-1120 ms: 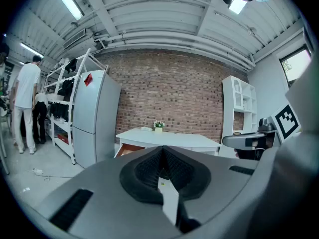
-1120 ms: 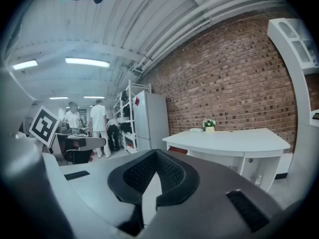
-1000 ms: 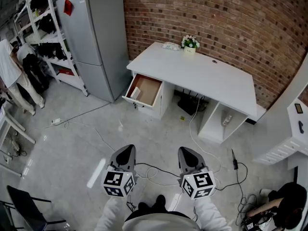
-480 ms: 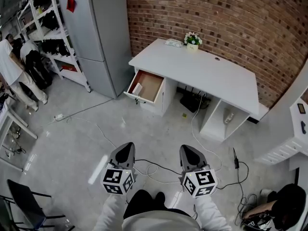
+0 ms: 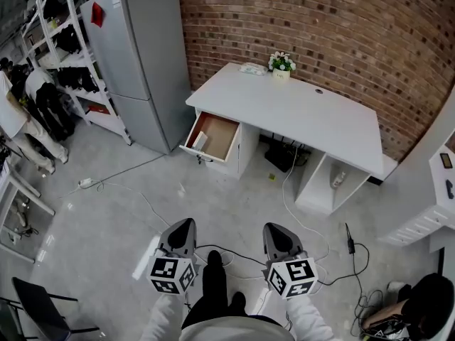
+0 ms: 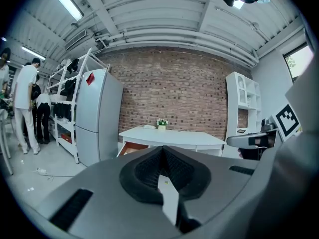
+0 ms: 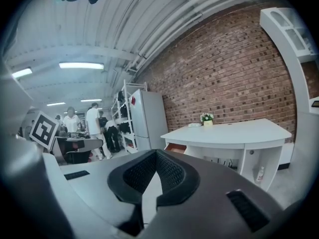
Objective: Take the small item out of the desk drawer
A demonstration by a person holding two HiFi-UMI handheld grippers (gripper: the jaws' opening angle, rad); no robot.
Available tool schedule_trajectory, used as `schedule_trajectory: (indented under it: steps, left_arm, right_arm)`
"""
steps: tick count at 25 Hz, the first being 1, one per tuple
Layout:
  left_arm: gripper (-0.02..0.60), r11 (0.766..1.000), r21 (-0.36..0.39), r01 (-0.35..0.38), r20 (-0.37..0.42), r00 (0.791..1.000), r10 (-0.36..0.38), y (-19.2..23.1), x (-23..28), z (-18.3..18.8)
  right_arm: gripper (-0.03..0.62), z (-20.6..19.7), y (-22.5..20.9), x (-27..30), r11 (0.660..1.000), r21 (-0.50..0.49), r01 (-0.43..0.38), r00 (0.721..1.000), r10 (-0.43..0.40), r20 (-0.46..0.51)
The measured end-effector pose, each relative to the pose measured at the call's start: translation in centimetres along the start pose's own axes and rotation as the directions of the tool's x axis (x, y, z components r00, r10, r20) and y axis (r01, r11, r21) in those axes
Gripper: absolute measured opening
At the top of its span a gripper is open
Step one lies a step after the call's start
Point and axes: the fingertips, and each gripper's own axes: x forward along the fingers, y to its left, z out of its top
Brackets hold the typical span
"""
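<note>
Far across a grey floor (image 5: pixel 106 212), in the head view, a white desk (image 5: pixel 298 112) is set against a brick wall (image 5: pixel 320 27). Its left drawer (image 5: pixel 213 135) is already pulled open, and a small pale item (image 5: pixel 200 141) is seen lying at the drawer's left side; what it is cannot be told. A fridge (image 5: pixel 135 55) is placed left of the desk. Near the bottom edge the left gripper (image 5: pixel 185 224) and right gripper (image 5: pixel 274 228) are held side by side, well apart from the desk, above loose cables (image 5: pixel 234 254). A dark leg (image 5: pixel 213 279) is stretched forward between them.

A second ago no leg was seen so far forward, and the grippers were held slightly higher in the picture. A step toward the desk is judged to be under way. The drawer and item are unchanged, so only the approach, reach and pick are left.

From the left gripper view, the jaws are shown pressed together with nothing between them. The desk and the open drawer are seen far off beyond the tips, with the fridge to their left and people (image 6: pixel 27 108) at the far left.

From the right gripper view, the jaws are likewise seen closed and empty. The desk is seen to the right, its drawer edge just visible.
</note>
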Motion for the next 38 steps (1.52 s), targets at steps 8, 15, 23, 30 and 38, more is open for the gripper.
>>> schedule_trajectory:
  steps: [8,15,23,30,38]
  left_arm:
    - [0.018,1.0,-0.02,0.022,-0.03,0.999,-0.022,4.9,7.1,-0.1]
    - [0.088,0.999,-0.053,0.003,-0.069,0.998,-0.007,12.3,14.5,0.2]
    - [0.125,0.998,-0.059,0.006,-0.097,0.995,-0.012,19.9,21.4,0.8]
    - [0.159,0.997,-0.077,0.007,-0.103,0.995,-0.015,23.7,25.1,1.2]
    - [0.172,0.994,-0.105,-0.009,-0.126,0.992,-0.005,26.3,28.9,0.0]
  right_arm:
    - [0.026,0.9,-1.0,8.1,1.0,0.004,-0.008,0.999,0.008,-0.034]
    - [0.026,2.4,-2.0,17.9,1.0,0.019,-0.005,0.998,0.007,-0.069]
    - [0.026,3.8,-2.2,26.8,0.999,0.026,0.025,0.995,-0.023,-0.096]
    - [0.026,4.5,-2.4,31.2,0.999,0.011,0.048,0.993,-0.046,-0.106]
    - [0.026,5.2,-3.5,36.0,0.999,0.019,0.041,0.992,-0.038,-0.116]
